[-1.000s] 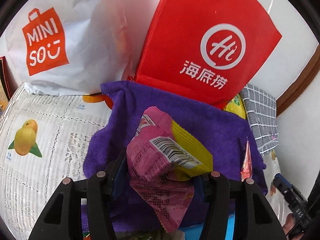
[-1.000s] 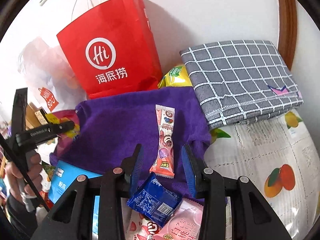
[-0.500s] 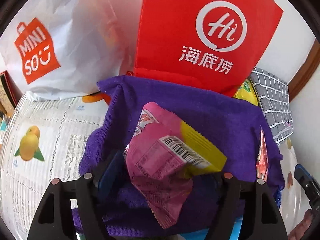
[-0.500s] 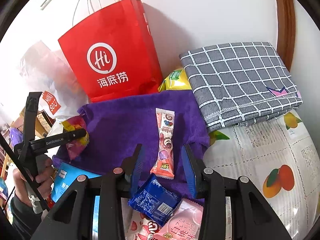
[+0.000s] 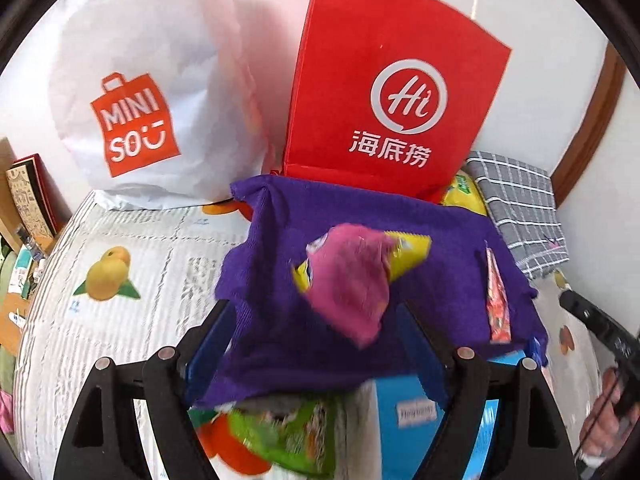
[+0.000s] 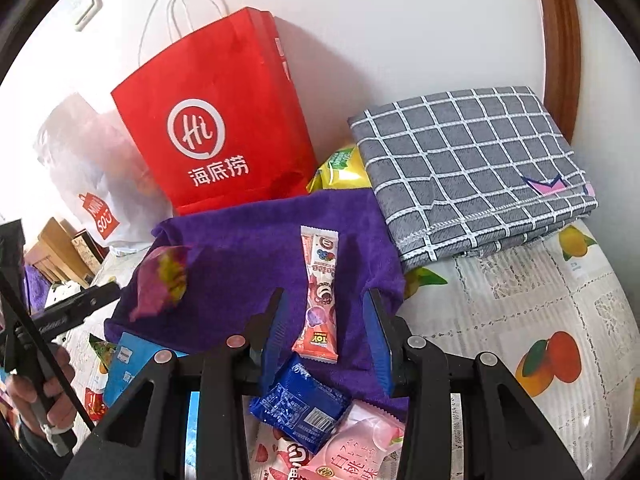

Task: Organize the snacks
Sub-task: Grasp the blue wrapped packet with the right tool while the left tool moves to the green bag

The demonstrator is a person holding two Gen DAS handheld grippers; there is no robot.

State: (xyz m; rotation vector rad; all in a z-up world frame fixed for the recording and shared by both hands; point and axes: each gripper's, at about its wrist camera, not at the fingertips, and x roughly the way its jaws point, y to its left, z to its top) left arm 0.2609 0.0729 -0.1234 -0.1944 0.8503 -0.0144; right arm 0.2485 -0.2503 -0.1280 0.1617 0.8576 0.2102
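Released! Half a second ago the pink-and-yellow snack packet (image 5: 352,276) sat pinched between the left gripper's (image 5: 320,344) blue pads; now those jaws stand wide apart and the packet shows blurred over the purple towel (image 5: 440,248), seemingly mid-drop toward its left half. That looks deliberate: the towel appears to be the collecting spot, and the long strawberry stick snack (image 6: 320,292) already lies flat near the towel's middle. The right gripper (image 6: 326,340) hovers spread and empty just above the stick's lower end, with a blue wrapped biscuit (image 6: 300,400) and a peach-printed pink packet (image 6: 360,448) below the towel's front edge, likely next in line. Room is tight behind the towel: the red paper bag (image 5: 396,92) stands against its far edge, and the grey checked cloth (image 6: 472,160) crowds its right corner. Open fruit-print tablecloth (image 5: 120,320) lies left of the towel.
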